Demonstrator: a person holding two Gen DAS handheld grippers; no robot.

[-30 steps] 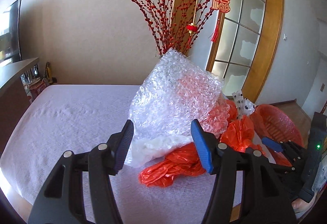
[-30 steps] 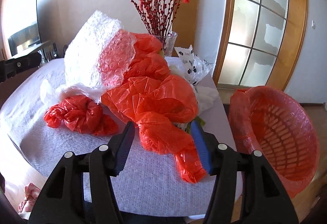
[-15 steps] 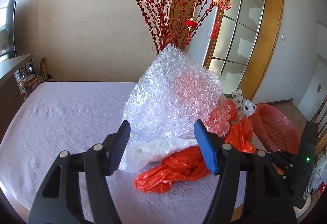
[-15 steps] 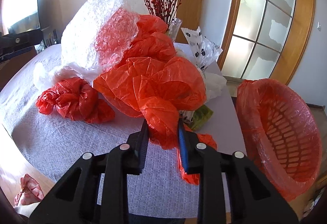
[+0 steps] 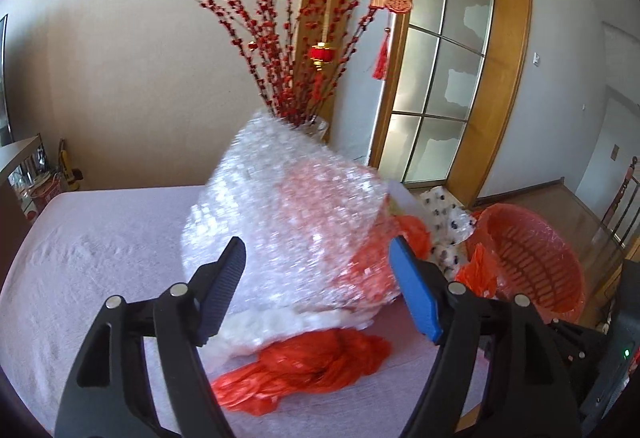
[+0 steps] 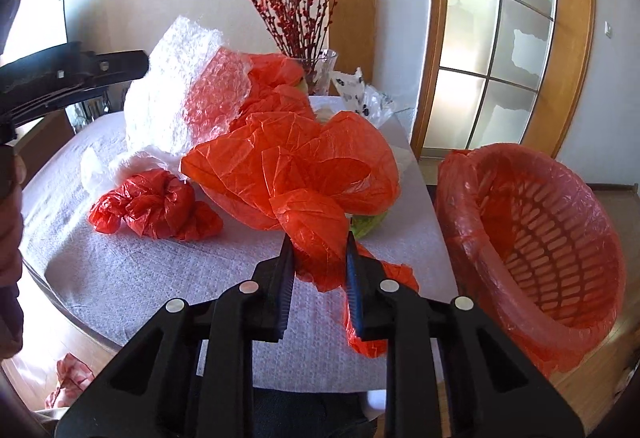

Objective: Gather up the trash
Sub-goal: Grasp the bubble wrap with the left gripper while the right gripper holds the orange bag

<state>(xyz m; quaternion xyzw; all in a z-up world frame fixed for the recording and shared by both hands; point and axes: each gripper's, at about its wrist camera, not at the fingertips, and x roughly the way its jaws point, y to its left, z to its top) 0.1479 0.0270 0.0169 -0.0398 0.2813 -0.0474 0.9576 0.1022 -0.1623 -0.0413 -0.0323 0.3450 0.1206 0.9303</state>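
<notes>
- Right gripper (image 6: 318,258) clenched on a fold of the big orange bag (image 6: 296,174), plastic pinched between both pads, at the table's near edge.
- Big orange bag puffed up on the table (image 6: 168,270), just left of the basket (image 6: 532,250); a loose orange tail trailing below the gripper toward the table edge.
- Left gripper (image 5: 316,278) released, jaws opening, aimed at the bubble wrap (image 5: 288,222); wrap framed between the fingers, pads not pressing on it as far as can be told.
- Bubble wrap standing in a tall heap mid-table, in front of the glass vase (image 6: 322,72) of red berry branches (image 5: 296,46).
- Small crumpled red bag (image 5: 308,370) lying flat in front of the wrap, beside a white plastic piece (image 6: 100,168).
- Spotted white bag (image 5: 444,222) behind the orange one, near the table's far corner.
- Basket lined with red plastic, tilted, mouth toward the table, off the table's right side.
- Green scrap (image 6: 366,228) peeking from under the big orange bag.
</notes>
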